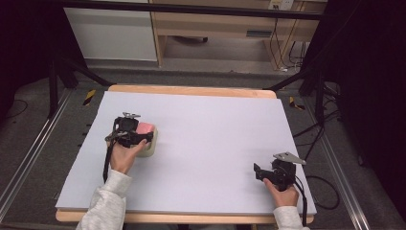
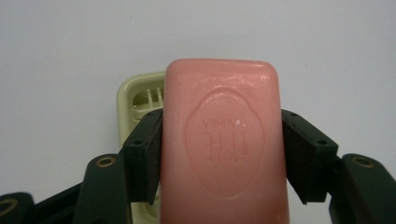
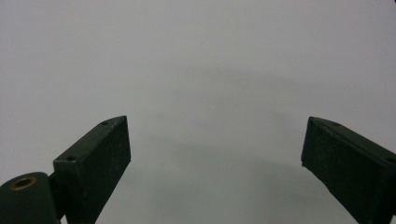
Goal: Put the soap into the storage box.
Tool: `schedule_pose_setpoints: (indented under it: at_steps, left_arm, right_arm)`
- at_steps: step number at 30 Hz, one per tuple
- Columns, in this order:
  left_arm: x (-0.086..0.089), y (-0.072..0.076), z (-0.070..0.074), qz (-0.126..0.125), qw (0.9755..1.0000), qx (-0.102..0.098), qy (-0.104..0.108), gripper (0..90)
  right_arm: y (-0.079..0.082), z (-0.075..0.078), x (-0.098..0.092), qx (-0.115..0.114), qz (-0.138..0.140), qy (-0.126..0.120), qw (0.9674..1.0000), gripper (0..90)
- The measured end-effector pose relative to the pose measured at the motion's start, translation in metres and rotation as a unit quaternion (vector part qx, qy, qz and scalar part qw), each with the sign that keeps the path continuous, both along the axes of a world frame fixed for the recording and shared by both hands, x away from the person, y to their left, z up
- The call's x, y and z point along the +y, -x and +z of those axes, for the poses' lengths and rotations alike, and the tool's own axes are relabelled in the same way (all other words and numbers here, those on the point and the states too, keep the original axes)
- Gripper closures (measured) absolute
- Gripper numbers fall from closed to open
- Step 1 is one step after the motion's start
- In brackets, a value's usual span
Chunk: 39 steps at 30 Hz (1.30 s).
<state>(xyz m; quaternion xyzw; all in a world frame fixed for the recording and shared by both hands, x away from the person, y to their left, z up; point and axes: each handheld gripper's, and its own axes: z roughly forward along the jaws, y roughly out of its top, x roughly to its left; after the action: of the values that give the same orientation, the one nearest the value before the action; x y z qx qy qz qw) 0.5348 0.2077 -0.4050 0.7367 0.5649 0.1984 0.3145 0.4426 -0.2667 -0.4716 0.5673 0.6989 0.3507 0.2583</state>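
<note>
A pink bar of soap point(image 2: 224, 140) with a stamped oval on its face sits between the two black jaws of my left gripper point(image 2: 219, 154), which is shut on its long sides. Below it lies a pale cream soap dish point(image 2: 140, 95) with a slotted floor, mostly hidden by the bar. In the high view the left gripper point(image 1: 143, 135) holds the soap point(image 1: 145, 128) over the dish point(image 1: 149, 148) at the table's left. My right gripper point(image 3: 215, 154) stands open above bare table, and it rests near the front right point(image 1: 258, 171).
The white table top point(image 1: 210, 129) has a wooden rim showing at its far and near edges. A person's grey sleeves point(image 1: 106, 203) come in from the bottom. Cables and dark stand legs lie on the floor to the right and left.
</note>
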Motion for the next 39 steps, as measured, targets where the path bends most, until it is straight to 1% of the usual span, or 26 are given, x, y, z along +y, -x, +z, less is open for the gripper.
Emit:
schedule_pose_setpoints:
  at_steps: [3,5,9,14,24,28,31,36,39]
  left_arm:
    - [0.002,-0.003,-0.003,0.003,1.0000,0.003,-0.001,37.1]
    - [0.002,-0.005,-0.006,0.006,1.0000,0.006,0.002,37.1]
    - [0.003,-0.009,-0.010,0.010,0.9999,0.008,0.000,37.1]
    - [0.005,-0.013,-0.014,0.015,0.9998,0.010,0.004,37.1]
    - [0.004,-0.016,-0.024,0.021,0.9997,0.014,0.003,37.1]
    - [0.003,-0.017,-0.026,0.024,0.9996,0.015,0.001,37.1]
    - [0.002,-0.018,-0.027,0.023,0.9996,0.016,-0.005,37.1]
    - [0.002,-0.018,-0.030,0.026,0.9996,0.015,-0.002,37.1]
    - [0.003,-0.018,-0.032,0.026,0.9995,0.019,-0.006,37.1]
  right_arm:
    - [0.000,0.000,0.000,0.001,0.001,0.000,1.0000,8.5]
    - [0.000,0.000,0.000,0.002,0.001,-0.001,1.0000,9.0]
    - [-0.001,-0.001,0.000,0.002,0.001,0.000,1.0000,9.0]
    - [0.000,0.000,0.000,0.002,0.001,-0.001,1.0000,9.0]
    - [-0.001,0.000,0.000,0.002,0.001,-0.001,1.0000,9.0]
    - [0.000,0.000,0.001,0.002,0.001,-0.001,1.0000,9.0]
    - [-0.001,-0.001,0.000,0.003,0.001,0.001,1.0000,9.0]
    - [-0.001,0.000,0.001,0.003,0.001,-0.001,1.0000,9.0]
    - [-0.001,-0.001,0.000,0.002,0.001,0.001,1.0000,9.0]
